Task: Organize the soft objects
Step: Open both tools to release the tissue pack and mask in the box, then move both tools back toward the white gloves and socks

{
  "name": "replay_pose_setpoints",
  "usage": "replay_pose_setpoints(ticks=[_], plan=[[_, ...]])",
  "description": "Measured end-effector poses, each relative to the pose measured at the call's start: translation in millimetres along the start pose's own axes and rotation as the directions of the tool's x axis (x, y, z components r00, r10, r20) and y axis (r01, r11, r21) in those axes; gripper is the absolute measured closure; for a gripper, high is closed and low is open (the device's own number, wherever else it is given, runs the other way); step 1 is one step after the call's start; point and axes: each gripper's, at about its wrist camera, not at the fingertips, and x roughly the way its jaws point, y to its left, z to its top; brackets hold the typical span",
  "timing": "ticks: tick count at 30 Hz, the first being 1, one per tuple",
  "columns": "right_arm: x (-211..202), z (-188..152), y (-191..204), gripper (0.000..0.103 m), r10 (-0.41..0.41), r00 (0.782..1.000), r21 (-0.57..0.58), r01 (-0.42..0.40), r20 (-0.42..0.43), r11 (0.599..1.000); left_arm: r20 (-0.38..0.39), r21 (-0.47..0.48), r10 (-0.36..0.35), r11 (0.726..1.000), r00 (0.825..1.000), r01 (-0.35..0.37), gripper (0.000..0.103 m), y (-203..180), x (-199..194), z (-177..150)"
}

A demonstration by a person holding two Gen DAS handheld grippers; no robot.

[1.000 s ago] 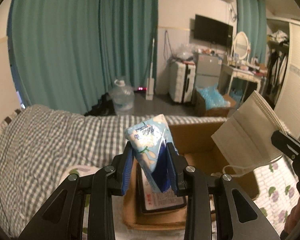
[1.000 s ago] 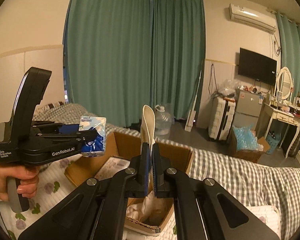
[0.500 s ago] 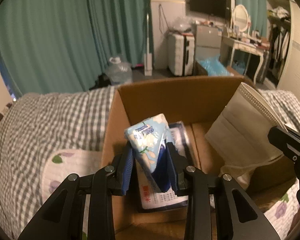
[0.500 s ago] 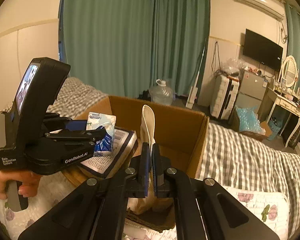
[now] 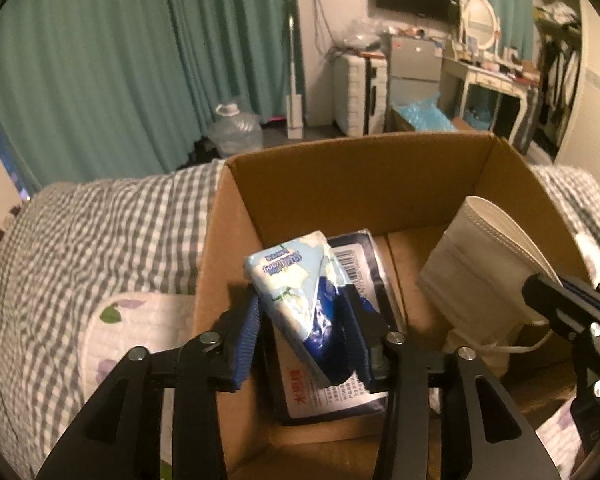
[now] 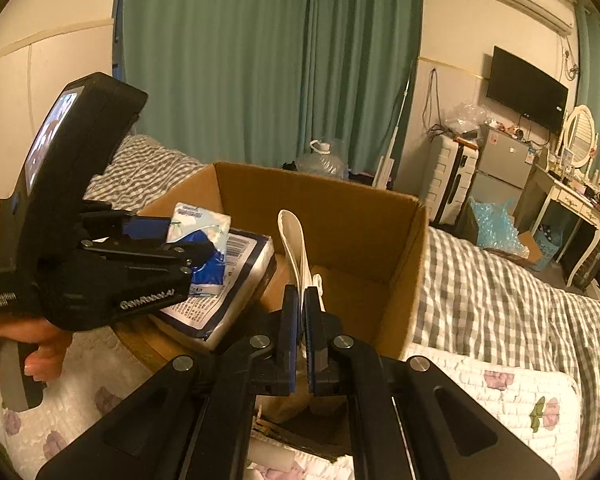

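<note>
The left gripper (image 5: 306, 334) hangs low over the cardboard box (image 5: 360, 184) on the bed (image 5: 100, 216), its jaws opening around a small tissue pack (image 5: 300, 280); the left pad already stands clear of the wrapper, while the right one looks close against it, so the pack seems about to slip free. It leans tilted above a larger flat packet (image 5: 340, 392) lying on the box floor. Beside it, the right gripper (image 6: 303, 334) is pinched tight on a white face mask (image 6: 296, 248), which stands edge-up inside the box on the empty side, with its ear loop dangling below. My worry is the pack: released at this slant, it may slide off the slick packet and land crooked against the near wall rather than flat. The mask is limp, too, and if the right gripper lets go while the loop is caught on a finger, it could be dragged back out as the hand lifts away.
</note>
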Motion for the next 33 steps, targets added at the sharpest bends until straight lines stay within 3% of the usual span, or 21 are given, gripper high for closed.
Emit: replay_pose_setpoints(ticks=[3,4,5,6,8,13,27,28,30,33], plan=[[-10.1,2.3,-2.0,0.084,-0.002,1.000,0.013,0.002,0.027,1.000,-0.003,-0.021,-0.010,1.000,1.000,0.010,0.055,4.5,-5.6,3.6],[-13.9,3.2,-2.6,0.074,-0.005,0.999,0.016,0.005,0.036,1.000,0.005,-0.025,-0.013,1.000,1.000,0.013,0.054,5.4,-10.1,5.1],[-18.9,4.5,-3.0,0.067,-0.008,0.999,0.019,0.007,0.050,1.000,0.016,-0.025,-0.005,1.000,1.000,0.005,0.046,6.1,-15.2,6.5],[-22.6,6.1,-3.3,0.066,-0.012,0.998,0.020,0.011,0.058,1.000,0.024,-0.024,0.002,1.000,1.000,-0.002,0.035,7.2,-17.5,7.1],[-31.7,9.7,-3.3,0.065,-0.023,0.997,0.023,0.021,0.075,1.000,0.051,-0.031,0.016,0.999,0.999,-0.014,0.024,9.0,-29.0,9.2],[-57.8,17.3,-3.1,0.060,-0.045,0.991,0.029,0.042,0.122,0.999,0.155,-0.061,0.035,0.998,0.987,-0.026,0.024,19.4,-66.4,10.4],[-137.5,34.6,15.2,0.042,-0.072,0.966,0.032,0.066,0.250,0.997,0.285,-0.117,0.020,0.993,0.958,0.014,0.023,42.0,-154.1,10.3],[-143.5,35.4,16.5,0.039,-0.072,0.963,0.034,0.065,0.260,0.997,0.289,-0.119,0.020,0.993,0.957,0.015,0.021,41.8,-158.8,8.9],[-156.7,35.5,19.2,0.035,-0.071,0.957,0.034,0.064,0.281,0.997,0.302,-0.130,0.024,0.991,0.953,0.016,0.007,44.2,-171.3,6.6],[-172.5,37.7,22.6,0.029,-0.069,0.950,0.032,0.062,0.304,0.998,0.341,-0.153,0.028,0.988,0.940,0.026,0.006,48.3,-187.5,2.4]])
